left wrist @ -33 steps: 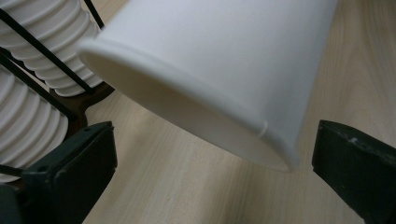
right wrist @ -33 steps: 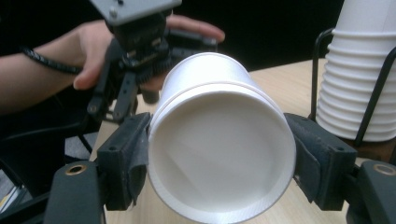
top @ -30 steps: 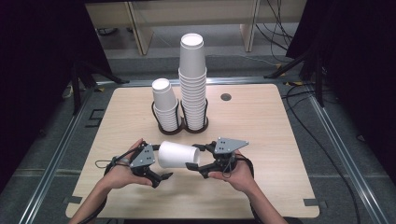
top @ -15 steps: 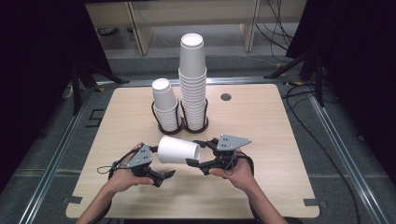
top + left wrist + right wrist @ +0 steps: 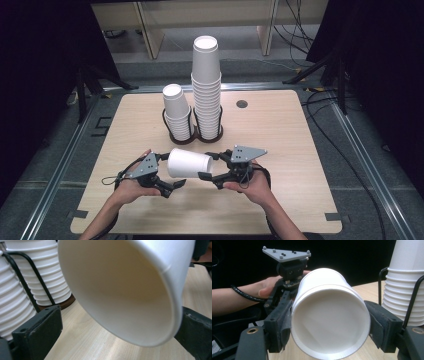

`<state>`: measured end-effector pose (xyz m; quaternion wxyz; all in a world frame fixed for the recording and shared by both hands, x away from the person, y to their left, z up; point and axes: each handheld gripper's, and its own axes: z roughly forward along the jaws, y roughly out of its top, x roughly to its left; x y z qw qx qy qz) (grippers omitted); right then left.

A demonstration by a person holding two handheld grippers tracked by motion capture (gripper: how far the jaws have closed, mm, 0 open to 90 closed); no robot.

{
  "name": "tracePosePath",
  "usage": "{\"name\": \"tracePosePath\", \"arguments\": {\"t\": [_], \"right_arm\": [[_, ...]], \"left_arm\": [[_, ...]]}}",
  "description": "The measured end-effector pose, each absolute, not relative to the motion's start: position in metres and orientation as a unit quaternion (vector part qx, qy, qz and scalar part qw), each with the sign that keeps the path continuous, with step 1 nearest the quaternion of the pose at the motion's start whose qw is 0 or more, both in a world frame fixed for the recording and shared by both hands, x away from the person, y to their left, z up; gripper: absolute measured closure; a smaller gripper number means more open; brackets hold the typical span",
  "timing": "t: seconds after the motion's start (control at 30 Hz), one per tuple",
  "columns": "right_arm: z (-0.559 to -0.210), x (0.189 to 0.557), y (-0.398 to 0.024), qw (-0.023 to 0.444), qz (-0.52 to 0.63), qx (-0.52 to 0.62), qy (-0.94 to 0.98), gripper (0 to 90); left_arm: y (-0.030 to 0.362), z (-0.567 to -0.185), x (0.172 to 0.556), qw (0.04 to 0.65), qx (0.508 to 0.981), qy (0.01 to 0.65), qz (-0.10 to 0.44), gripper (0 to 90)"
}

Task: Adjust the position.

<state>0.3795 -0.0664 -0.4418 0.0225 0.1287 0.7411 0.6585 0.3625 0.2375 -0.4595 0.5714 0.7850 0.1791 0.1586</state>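
A white paper cup (image 5: pixel 189 163) lies on its side in the air above the near part of the table, between my two grippers. My right gripper (image 5: pixel 209 166) is shut on its closed bottom end, one jaw on each side of the cup (image 5: pixel 329 322). My left gripper (image 5: pixel 170 171) stands open around the cup's wide mouth. In the left gripper view, the open inside of the cup (image 5: pixel 120 290) faces the camera, with a gap to the left jaw. My left gripper (image 5: pixel 287 272) also appears behind the cup in the right gripper view.
A tall stack of white cups (image 5: pixel 206 85) and a shorter stack (image 5: pixel 177 112) stand in a black wire holder (image 5: pixel 192 136) at the middle of the wooden table (image 5: pixel 280 135). A small dark round hole (image 5: pixel 242 104) sits far right of them. Dark floor and cables surround the table.
Hardly anything has moved. The cup stays level between the grippers, and my left hand has drawn back slightly towards the near edge.
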Motion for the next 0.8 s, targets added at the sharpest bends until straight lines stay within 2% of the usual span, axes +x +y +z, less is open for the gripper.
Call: {"name": "tracePosePath", "arguments": {"t": [0.1, 0.43, 0.8], "right_arm": [[-0.443, 0.379, -0.066, 0.010, 0.657, 0.127, 0.743, 27.6], [-0.443, 0.382, -0.066, 0.022, 0.658, 0.113, 0.744, 27.7], [-0.446, 0.381, -0.065, 0.001, 0.647, 0.106, 0.755, 27.7]], "left_arm": [[0.238, -0.458, 0.363, 0.570, 0.787, 0.175, 0.162, 0.0], [0.236, -0.454, 0.362, 0.566, 0.792, 0.157, 0.164, 0.0], [0.233, -0.448, 0.358, 0.556, 0.804, 0.127, 0.170, 0.0]]}}
